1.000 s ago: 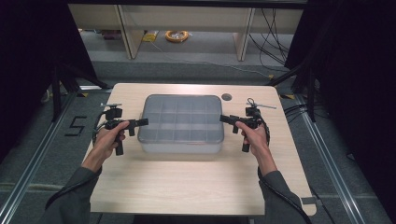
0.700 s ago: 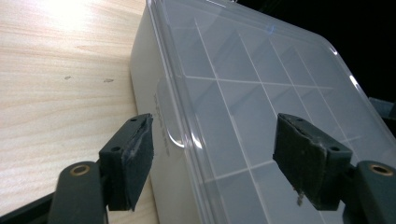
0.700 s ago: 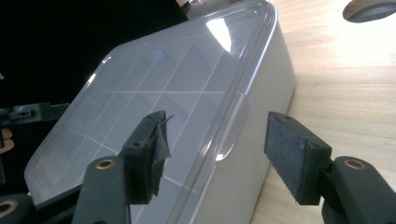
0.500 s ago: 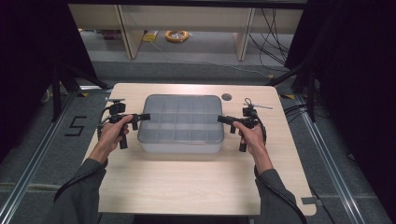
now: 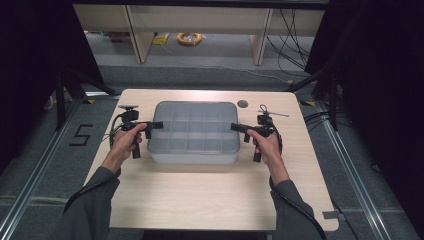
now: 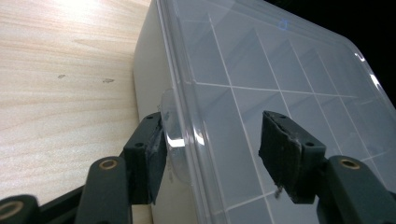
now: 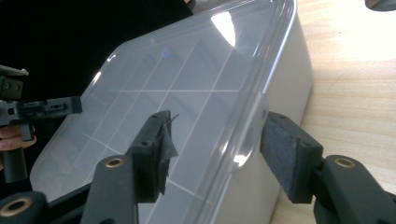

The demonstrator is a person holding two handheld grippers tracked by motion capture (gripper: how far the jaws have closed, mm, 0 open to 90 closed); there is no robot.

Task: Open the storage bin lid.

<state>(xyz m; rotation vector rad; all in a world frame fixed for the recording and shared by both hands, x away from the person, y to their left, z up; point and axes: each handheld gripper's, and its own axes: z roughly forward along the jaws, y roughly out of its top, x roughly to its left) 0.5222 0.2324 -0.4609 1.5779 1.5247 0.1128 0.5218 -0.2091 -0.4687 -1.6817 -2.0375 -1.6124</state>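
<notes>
Centrally on the light wooden table (image 5: 200,200) sits a translucent compartment box (image 5: 194,131), its clear lid (image 6: 261,84) closed over a grid of dividers. At the box's 9 o'clock side the left gripper (image 5: 150,125) is held by the person's left hand (image 5: 125,142), jaws spread apart and straddling the lid's edge; in the left gripper view one pad rests against a small clear tab (image 6: 173,135) on the rim while the other hangs over the lid, apart from it. At 3 o'clock the right gripper (image 5: 239,128), in the right hand (image 5: 265,145), likewise stands with jaws parted across the opposite rim, clamping nothing. A small round dark hole (image 5: 242,104) lies in the tabletop at the box's 1 o'clock, near the far edge.
</notes>
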